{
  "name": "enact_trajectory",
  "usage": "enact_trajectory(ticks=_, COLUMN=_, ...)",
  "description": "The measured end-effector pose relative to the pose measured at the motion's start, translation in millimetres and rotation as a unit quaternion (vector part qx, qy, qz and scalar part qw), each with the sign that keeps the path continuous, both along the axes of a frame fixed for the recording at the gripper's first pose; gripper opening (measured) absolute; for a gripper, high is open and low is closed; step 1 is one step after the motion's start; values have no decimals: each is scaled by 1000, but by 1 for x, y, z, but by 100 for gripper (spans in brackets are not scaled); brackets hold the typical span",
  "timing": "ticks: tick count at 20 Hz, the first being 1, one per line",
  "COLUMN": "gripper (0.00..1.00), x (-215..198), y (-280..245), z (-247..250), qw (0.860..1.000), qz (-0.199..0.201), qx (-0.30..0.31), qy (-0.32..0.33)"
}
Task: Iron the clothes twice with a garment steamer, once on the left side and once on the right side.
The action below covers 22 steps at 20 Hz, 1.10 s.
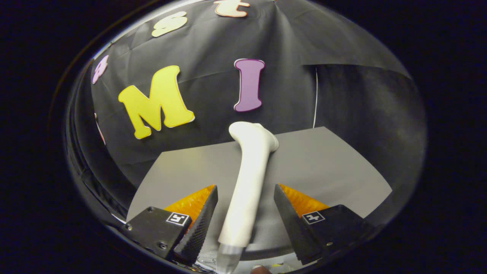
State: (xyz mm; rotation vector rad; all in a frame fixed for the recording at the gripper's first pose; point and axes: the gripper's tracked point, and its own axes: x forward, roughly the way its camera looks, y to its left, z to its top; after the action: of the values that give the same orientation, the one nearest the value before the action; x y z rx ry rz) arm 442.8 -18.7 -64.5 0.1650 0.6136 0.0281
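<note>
We see the gripper [245,201] held low over a grey table [327,167], its two fingers [201,220] spread well apart with a wide gap between them. In that gap lies the white garment steamer [247,182], a long, slender handle that runs forward from near the base of the fingers and ends beyond their tips in a bent, broader head [255,135]. The handle passes between the fingers without either one pressing on it: there is clear space on the right side, and on the left the finger stands just beside the handle; whether it touches we cannot tell. At its near end the handle narrows into a greyish, translucent collar [228,258] just below the fingers. The steamer seems to lie on the table, tilted slightly so that its head points away and a little to the right. Beyond the table's far edge hangs the black cloth wall [213,57] of the booth, creased in places, and a thin white cord [315,95] runs down it to the table's far right corner. No garment can be made out on the table.
</note>
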Motion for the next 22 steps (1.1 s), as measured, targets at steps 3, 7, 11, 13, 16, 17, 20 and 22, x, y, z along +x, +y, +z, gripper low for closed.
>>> enact_trajectory(ticks=3, gripper=85, x=10, y=-5, z=-11, qw=1000, qz=-16, qx=2, qy=24)
enact_trajectory(ticks=7, gripper=76, x=21, y=2, z=-20, qw=999, qz=-16, qx=12, qy=42)
enact_trajectory(ticks=11, gripper=55, x=20, y=10, z=-21, qw=998, qz=-31, qx=31, qy=52)
enact_trajectory(ticks=13, gripper=44, x=17, y=10, z=-17, qw=996, qz=-45, qx=53, qy=47)
enact_trajectory(ticks=16, gripper=40, x=12, y=5, z=0, qw=995, qz=-57, qx=80, qy=16)
enact_trajectory(ticks=17, gripper=40, x=9, y=4, z=8, qw=995, qz=-60, qx=82, qy=2)
enact_trajectory(ticks=20, gripper=38, x=-8, y=-2, z=30, qw=992, qz=-64, qx=99, qy=-32)
enact_trajectory(ticks=22, gripper=38, x=-22, y=-9, z=44, qw=990, qz=-64, qx=118, qy=-52)
